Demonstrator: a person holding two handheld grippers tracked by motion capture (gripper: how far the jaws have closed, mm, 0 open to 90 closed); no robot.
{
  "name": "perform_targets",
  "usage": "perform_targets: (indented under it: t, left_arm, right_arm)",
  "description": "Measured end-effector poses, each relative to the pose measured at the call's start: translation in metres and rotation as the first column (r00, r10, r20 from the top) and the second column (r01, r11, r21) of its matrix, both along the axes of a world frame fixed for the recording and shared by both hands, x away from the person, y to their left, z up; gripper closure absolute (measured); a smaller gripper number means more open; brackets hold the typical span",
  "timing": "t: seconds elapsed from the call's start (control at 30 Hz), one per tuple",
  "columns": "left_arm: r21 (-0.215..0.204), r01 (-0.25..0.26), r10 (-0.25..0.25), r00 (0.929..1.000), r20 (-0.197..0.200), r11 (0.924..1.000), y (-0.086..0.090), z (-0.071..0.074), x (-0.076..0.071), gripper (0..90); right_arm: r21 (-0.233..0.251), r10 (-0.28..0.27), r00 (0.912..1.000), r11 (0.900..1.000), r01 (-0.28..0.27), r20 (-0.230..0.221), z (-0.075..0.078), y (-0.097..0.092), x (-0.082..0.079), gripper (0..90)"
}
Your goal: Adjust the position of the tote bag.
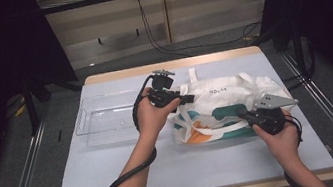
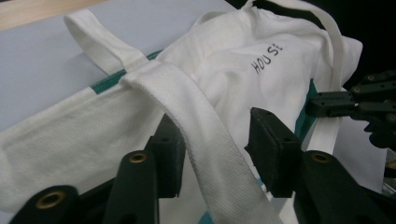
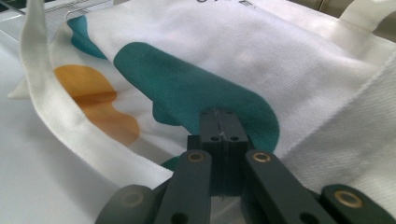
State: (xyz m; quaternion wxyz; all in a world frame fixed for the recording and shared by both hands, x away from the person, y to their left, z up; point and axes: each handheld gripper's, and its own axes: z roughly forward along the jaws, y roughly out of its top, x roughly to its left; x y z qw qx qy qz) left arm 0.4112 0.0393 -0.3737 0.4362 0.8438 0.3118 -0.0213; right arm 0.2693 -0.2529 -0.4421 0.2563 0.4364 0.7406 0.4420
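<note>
A white tote bag (image 1: pixel 226 96) with teal and orange print lies on the pale mat. My left gripper (image 1: pixel 189 98) reaches over its upper left corner. In the left gripper view its jaws stand open (image 2: pixel 212 140), and a white carrying strap (image 2: pixel 187 98) runs between the pads, with a gap on the right side. My right gripper (image 1: pixel 245 114) is at the bag's near right edge. In the right gripper view its pads are pressed together (image 3: pixel 219 128) low over the teal print (image 3: pixel 196 88), with a sliver of white cloth in the seam. The bag's second strap (image 3: pixel 42 93) loops off to the left.
A clear plastic tray (image 1: pixel 102 119) lies on the mat (image 1: pixel 115 167) to the left of the bag. The right gripper's black jaws (image 2: pixel 341 103) show at the right edge of the left gripper view. The table's wooden rim (image 1: pixel 170 65) borders the mat at the far side.
</note>
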Motion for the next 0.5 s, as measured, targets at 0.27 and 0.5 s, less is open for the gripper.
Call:
perform_targets:
  t: [0.27,0.5]
  left_arm:
    - [0.003,-0.038,0.038,0.9992,-0.012,0.9993,0.007,0.01,0.008,41.9]
    - [-0.012,-0.089,0.089,0.9943,0.058,0.996,0.015,0.025,0.011,32.3]
  right_arm:
    - [-0.004,0.0,1.0,1.0,0.0,-0.004,0.001,0.001,0.0,90.0]
    - [-0.011,0.008,1.0,0.9999,-0.008,-0.001,0.001,0.001,0.0,90.0]
